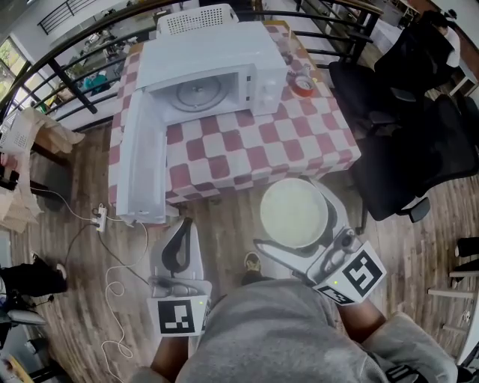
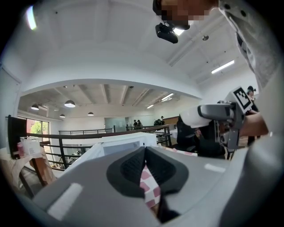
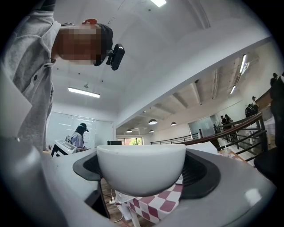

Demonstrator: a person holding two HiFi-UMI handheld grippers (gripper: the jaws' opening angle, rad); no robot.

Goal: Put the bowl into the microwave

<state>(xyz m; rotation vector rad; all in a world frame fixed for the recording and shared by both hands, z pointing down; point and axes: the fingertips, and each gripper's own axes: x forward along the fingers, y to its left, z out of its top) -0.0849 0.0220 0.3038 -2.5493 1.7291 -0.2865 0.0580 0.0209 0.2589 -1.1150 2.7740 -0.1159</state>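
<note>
A white microwave (image 1: 213,75) stands on a red-and-white checkered table (image 1: 247,149), its door (image 1: 142,161) swung wide open to the left and the turntable showing inside. My right gripper (image 1: 299,224) is shut on a white bowl (image 1: 292,211), held upright in front of the table's near edge. In the right gripper view the bowl (image 3: 141,170) fills the space between both pads. My left gripper (image 1: 179,247) hangs below the open door, shut and empty; its jaws (image 2: 144,170) meet in the left gripper view, with the microwave (image 2: 120,144) beyond them.
A red tape roll (image 1: 303,84) lies on the table right of the microwave. A white basket (image 1: 198,19) stands behind it. Black office chairs (image 1: 408,105) crowd the right side. A power strip (image 1: 99,218) with cables lies on the wooden floor at left.
</note>
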